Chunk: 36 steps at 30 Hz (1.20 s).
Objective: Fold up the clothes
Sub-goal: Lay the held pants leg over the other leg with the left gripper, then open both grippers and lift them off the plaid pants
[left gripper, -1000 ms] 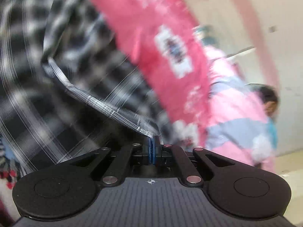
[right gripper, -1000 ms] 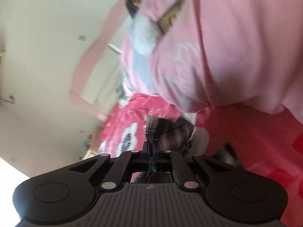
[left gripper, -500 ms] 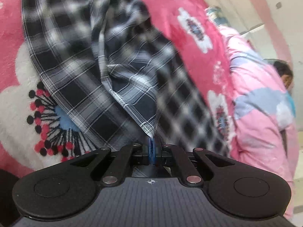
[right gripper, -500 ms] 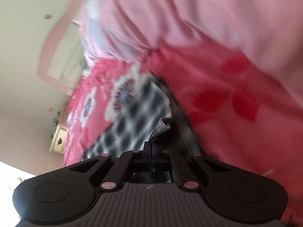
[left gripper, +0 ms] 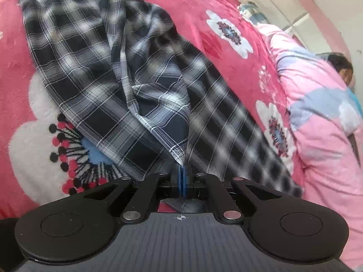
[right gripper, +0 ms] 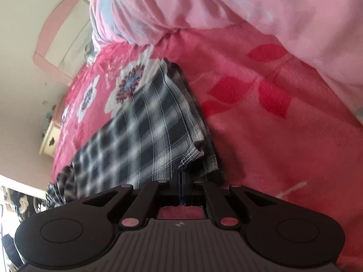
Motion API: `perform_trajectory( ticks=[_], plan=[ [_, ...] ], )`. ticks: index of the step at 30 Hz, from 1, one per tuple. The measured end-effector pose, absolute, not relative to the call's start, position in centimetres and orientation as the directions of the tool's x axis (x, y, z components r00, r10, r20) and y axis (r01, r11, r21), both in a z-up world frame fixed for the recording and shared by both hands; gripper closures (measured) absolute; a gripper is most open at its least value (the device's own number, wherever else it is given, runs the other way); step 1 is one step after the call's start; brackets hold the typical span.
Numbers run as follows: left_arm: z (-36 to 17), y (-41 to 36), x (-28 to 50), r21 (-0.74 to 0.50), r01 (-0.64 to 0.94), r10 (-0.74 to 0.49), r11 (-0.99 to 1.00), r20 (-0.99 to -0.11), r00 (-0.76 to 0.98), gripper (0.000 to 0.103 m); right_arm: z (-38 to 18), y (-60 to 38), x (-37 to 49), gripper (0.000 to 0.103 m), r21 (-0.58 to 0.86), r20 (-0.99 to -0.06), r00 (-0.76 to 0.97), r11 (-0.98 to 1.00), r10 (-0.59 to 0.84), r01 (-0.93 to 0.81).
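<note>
Bed [left gripper: 226, 52], covered by a red flowered blanket [right gripper: 261, 140], with a pink quilt [left gripper: 322, 149] heaped along the side that lies to the right of the left gripper and above and beyond the right gripper. Plaid garment [left gripper: 95, 72], dark with white lines, spread on the blanket; in the left wrist view it runs as a long band away from the gripper, up and to the left, with loose folds down its middle, so its long axis lies roughly along the line the gripper points. In the right wrist view the garment [right gripper: 145, 131] extends ahead and to the left of the gripper, its far hem near a white flower print. Left gripper [left gripper: 182, 170]: jaws fully closed, pinching a hemmed corner of the garment that rises straight out of the fingertips. Right gripper [right gripper: 181, 176]: jaws likewise closed, clamped on another hemmed corner directly ahead of the tips, with the doubled edge standing just to their right. Each gripper holds its own corner, so neither is nearer; both angle down toward the bed. Judged from this, the coming move depends on laying the two held corners flat along the garment's length without dragging the layers beneath.
</note>
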<state>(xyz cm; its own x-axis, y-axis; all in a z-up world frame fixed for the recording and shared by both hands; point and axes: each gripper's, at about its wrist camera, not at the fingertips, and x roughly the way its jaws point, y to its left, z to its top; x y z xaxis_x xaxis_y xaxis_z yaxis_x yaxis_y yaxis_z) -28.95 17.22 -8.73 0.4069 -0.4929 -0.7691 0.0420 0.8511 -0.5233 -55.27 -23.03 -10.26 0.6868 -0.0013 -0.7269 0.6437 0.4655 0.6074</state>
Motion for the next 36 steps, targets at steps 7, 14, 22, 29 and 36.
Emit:
perform_trajectory(
  ticks=[7, 14, 22, 29, 36],
  plan=[
    [-8.8, 16.8, -29.8, -0.461, 0.106, -0.461, 0.881, -0.785, 0.413, 0.103, -10.7, -22.7, -55.5, 0.101, 0.579, -0.767, 0.64, 0.47, 0.036, 0.667],
    [-9.6, 15.8, -29.5, -0.351, 0.127, -0.372, 0.928, -0.851, 0.369, 0.102, -12.6, -23.7, -55.4, 0.097, 0.594, -0.789, 0.602, 0.397, 0.121, 0.699],
    [-10.3, 17.1, -29.1, -0.346, 0.063, -0.346, 0.936, -0.876, 0.337, 0.075, -9.5, -25.5, -59.5, 0.071, 0.562, -0.782, 0.623, 0.421, -0.007, 0.712],
    [-11.0, 18.7, -29.0, -0.414, -0.035, -0.377, 0.909, -0.858, 0.35, 0.065, -6.3, -27.6, -54.8, 0.071, 0.561, -0.656, 0.744, 0.577, -0.127, 0.593],
    [-11.4, 18.4, -28.9, -0.399, -0.045, -0.359, 0.916, -0.864, 0.354, 0.062, -8.4, -29.0, -45.3, 0.08, 0.452, -0.625, 0.764, 0.724, -0.16, 0.521]
  ],
)
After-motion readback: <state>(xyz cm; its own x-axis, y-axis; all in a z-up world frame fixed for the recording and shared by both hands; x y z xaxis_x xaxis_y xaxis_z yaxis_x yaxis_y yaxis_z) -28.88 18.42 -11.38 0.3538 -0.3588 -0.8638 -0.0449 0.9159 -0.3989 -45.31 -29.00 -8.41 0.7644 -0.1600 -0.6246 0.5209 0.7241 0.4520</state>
